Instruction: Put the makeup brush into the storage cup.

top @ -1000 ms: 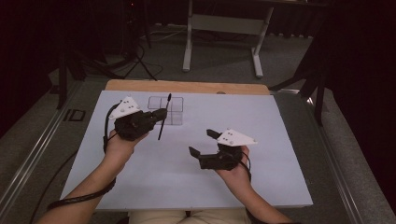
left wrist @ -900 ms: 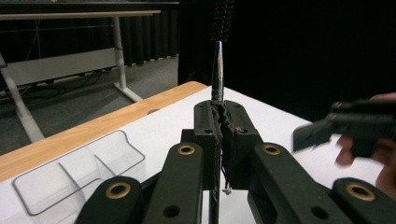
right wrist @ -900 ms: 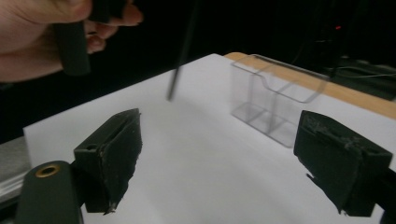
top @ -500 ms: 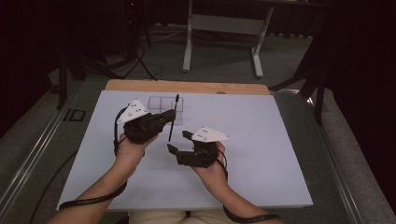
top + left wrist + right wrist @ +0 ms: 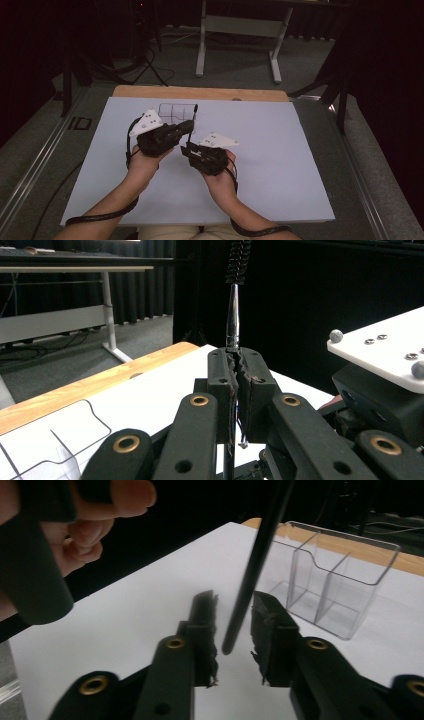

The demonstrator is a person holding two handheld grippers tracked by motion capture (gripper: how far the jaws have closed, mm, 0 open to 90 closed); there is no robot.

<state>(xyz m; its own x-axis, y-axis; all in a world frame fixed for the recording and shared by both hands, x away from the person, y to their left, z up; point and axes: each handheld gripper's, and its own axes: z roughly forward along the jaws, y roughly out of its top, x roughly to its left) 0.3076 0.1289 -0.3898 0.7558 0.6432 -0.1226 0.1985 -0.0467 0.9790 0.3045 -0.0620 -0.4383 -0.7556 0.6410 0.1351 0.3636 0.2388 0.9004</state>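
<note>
On a white board [image 5: 280, 165] over a wooden table [image 5: 200, 92] in a dark-curtained room, the left gripper [image 5: 235, 371] clamps a mascara wand [image 5: 233, 315]; its handle hangs between the right gripper [image 5: 234, 625]'s parted jaws, a clear organiser [image 5: 330, 575] just beyond.

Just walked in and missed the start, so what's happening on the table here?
A person works two handheld grippers over a white board. The left gripper is shut on a thin brush, bristles pointing up. The right gripper is open, its jaws on either side of the brush's dark handle end without gripping it, which looks like a handover. A clear compartment organizer stands empty at the far edge.
</note>
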